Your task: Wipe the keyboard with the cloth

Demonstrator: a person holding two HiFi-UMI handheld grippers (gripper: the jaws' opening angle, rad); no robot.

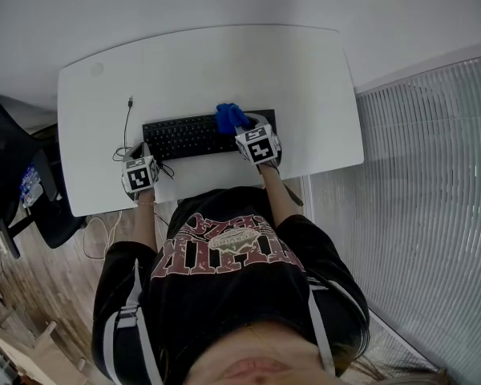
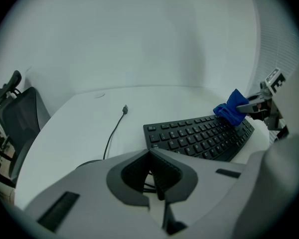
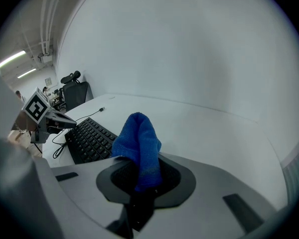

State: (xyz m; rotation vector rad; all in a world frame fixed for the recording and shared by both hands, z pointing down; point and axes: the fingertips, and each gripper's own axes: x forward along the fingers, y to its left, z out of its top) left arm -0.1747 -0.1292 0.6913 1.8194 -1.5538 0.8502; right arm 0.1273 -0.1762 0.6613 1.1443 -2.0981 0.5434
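Observation:
A black keyboard (image 1: 194,135) lies across the middle of the white desk (image 1: 208,62). My right gripper (image 1: 247,128) is shut on a bunched blue cloth (image 1: 230,117), which rests on the keyboard's right part near its far edge. In the right gripper view the cloth (image 3: 137,136) sticks up out of the jaws of that gripper (image 3: 139,166), with the keyboard (image 3: 89,141) to the left. My left gripper (image 1: 145,152) sits at the keyboard's left end by the desk's front edge. Its jaws (image 2: 150,154) look shut with nothing held. The left gripper view shows the cloth (image 2: 231,111) on the keys (image 2: 199,137).
A thin black cable with a loose plug (image 1: 129,104) runs from the keyboard's left end toward the back of the desk. A black office chair (image 1: 20,187) stands left of the desk. A ribbed white surface (image 1: 421,207) fills the right side. More cables (image 1: 96,233) hang off the desk's front left.

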